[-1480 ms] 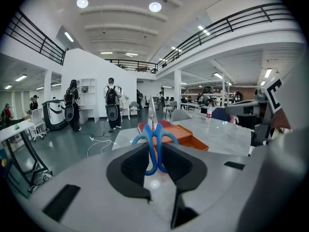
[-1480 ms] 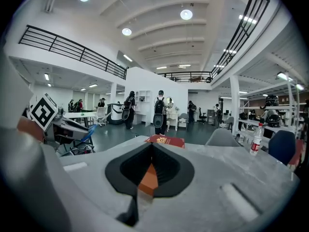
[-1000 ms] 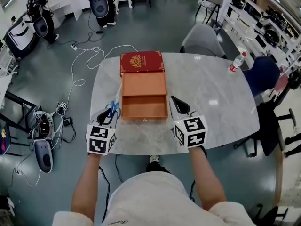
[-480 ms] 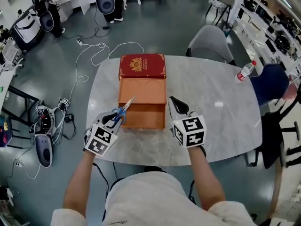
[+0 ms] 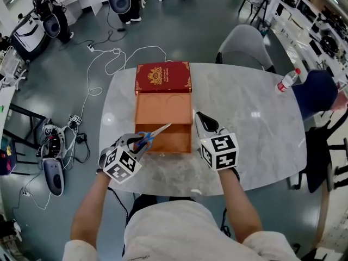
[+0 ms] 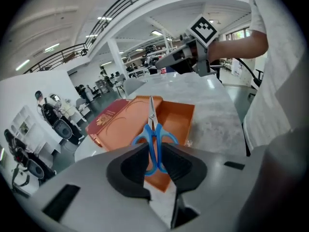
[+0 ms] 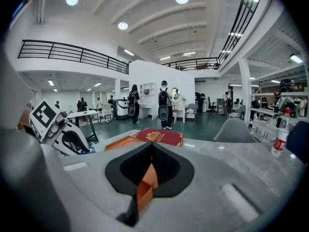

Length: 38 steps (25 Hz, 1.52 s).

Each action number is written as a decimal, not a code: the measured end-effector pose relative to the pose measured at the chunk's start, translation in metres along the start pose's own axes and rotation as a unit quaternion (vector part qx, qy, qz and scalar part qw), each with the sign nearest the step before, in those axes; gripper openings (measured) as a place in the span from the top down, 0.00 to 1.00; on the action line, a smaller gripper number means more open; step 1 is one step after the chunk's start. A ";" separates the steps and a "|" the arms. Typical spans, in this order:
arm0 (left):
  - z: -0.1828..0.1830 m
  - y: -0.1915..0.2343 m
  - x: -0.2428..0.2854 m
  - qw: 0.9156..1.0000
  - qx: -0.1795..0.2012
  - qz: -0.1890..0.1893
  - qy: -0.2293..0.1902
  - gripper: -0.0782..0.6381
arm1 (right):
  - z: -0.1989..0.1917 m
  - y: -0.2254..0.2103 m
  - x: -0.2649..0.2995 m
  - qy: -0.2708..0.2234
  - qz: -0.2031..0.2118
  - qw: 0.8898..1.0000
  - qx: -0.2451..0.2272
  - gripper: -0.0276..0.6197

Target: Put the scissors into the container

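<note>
On the marble table (image 5: 244, 107) lies an open orange box (image 5: 163, 105), its red lid (image 5: 163, 76) bearing a gold crest, lettering unreadable. Beside it the right tongs (image 5: 202, 118) sit pinched together, empty. The left tongs (image 5: 138, 143) clamp blue-handled scissors (image 5: 154, 135), blades over the box.

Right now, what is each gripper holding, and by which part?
The left gripper holds the scissors by their blue handles, blades pointing out over the box. The right gripper appears clamped on the box's right wall.
</note>
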<state>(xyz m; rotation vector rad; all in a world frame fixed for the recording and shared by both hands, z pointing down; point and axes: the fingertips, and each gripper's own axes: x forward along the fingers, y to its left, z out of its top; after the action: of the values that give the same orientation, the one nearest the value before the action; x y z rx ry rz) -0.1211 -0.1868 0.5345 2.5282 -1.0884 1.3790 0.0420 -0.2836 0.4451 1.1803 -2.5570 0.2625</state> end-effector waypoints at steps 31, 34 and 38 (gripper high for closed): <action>-0.018 -0.023 0.076 0.955 0.186 -0.193 0.127 0.78 | -0.026 -0.002 0.005 0.034 -0.107 0.992 0.048 0.95; -0.018 -0.023 0.079 0.953 0.185 -0.197 0.138 0.78 | -0.027 -0.003 0.003 0.035 -0.110 0.992 0.051 0.95; -0.019 -0.022 0.084 0.951 0.185 -0.200 0.147 0.78 | -0.030 -0.006 0.004 0.037 -0.112 0.991 0.056 0.95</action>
<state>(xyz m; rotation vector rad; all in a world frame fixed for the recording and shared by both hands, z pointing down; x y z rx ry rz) -0.0923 -0.2100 0.6150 2.4550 -0.2621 1.8786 0.0503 -0.2811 0.4744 1.4574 -2.3470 0.3928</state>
